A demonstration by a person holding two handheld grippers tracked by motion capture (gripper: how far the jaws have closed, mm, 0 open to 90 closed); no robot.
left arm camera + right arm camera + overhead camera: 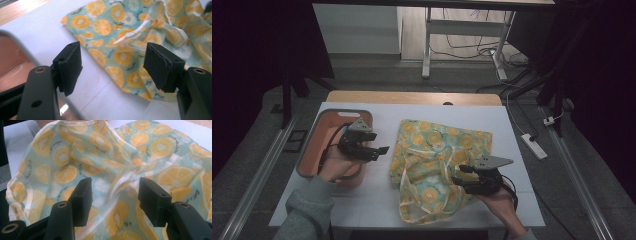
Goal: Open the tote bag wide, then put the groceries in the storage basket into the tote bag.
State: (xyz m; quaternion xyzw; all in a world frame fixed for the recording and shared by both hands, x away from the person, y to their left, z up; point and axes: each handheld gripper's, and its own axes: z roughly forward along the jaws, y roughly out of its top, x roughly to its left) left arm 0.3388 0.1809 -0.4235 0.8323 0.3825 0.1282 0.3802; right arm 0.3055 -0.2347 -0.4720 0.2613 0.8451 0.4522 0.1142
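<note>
The cloth (439,162) with orange slices print lies crumpled on the white tabletop (512,125), right of the pink tray (314,142). The left gripper (379,151) hovers by the tray with jaws wide and empty. The right gripper (460,177) is over the cloth, jaws wide, holding nothing
</note>
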